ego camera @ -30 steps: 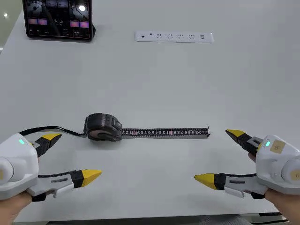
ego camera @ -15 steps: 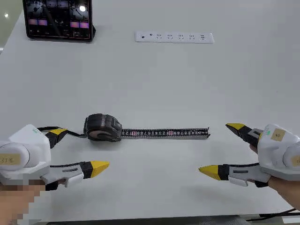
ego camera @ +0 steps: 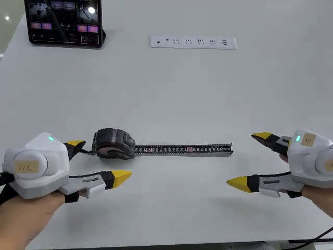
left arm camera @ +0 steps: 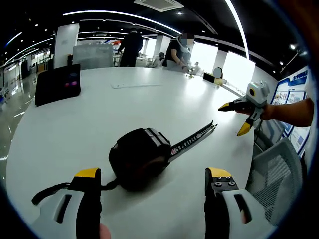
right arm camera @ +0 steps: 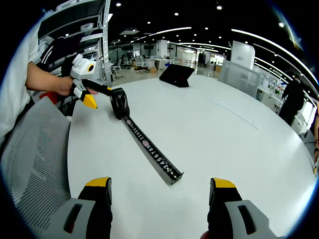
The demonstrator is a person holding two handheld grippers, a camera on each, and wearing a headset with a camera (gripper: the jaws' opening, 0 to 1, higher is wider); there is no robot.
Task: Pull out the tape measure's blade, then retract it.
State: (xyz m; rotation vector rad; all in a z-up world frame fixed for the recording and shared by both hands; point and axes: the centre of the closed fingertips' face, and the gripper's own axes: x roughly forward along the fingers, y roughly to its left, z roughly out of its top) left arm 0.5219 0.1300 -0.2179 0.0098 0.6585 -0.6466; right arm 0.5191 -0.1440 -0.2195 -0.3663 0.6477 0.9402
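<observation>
The black tape measure case (ego camera: 113, 142) lies on the white table, with its blade (ego camera: 182, 149) pulled out flat to the right and ending in a hook (ego camera: 230, 148). A black strap (ego camera: 52, 143) trails from the case to the left. My left gripper (ego camera: 101, 159) is open just left of the case, its far fingertip close to the case's left side. In the left gripper view the case (left arm camera: 139, 157) sits just ahead of the open left gripper (left arm camera: 153, 174). My right gripper (ego camera: 246, 159) is open, right of the hook and apart from it. The blade (right arm camera: 149, 147) ends ahead of the right gripper (right arm camera: 159, 183).
A dark tablet (ego camera: 65, 22) stands at the back left and a white power strip (ego camera: 193, 40) lies at the back middle. The table's front edge runs just below both grippers. A grey mesh chair (right arm camera: 35, 159) stands beside the table.
My left gripper has moved right and forward, closer to the case. The right gripper has shifted slightly right. The case and blade have not moved.
</observation>
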